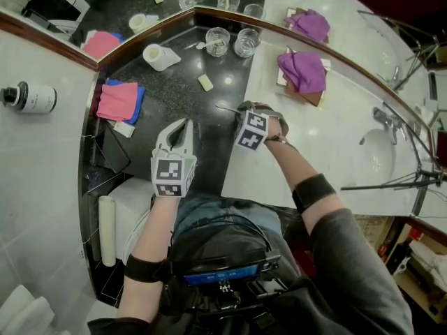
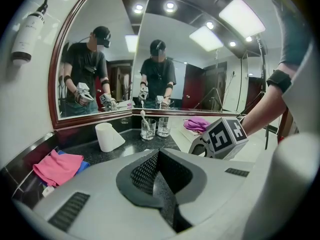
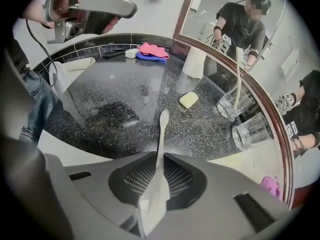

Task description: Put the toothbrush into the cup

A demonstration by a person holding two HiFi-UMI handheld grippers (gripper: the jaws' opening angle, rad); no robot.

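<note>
My right gripper [image 1: 242,107] points steeply down over the edge where the black granite counter [image 1: 174,89] meets the white counter [image 1: 328,138]. It is shut on a white toothbrush [image 3: 159,144] whose head sticks out past the jaws above the granite. The two glass cups [image 1: 217,41] [image 1: 246,42] stand by the mirror, farther back; the left cup [image 3: 230,105] holds another toothbrush [image 3: 238,74], the right cup [image 3: 252,131] looks empty. My left gripper [image 1: 183,124] hovers over the granite to the left, shut with nothing in it [image 2: 158,156].
On the granite lie a toilet paper roll [image 1: 160,56], a soap bar [image 1: 205,82] and a pink cloth on a blue one [image 1: 117,101]. A purple cloth [image 1: 302,70] sits on the white counter, with a sink basin [image 1: 377,155] at the right. A mirror backs the counter.
</note>
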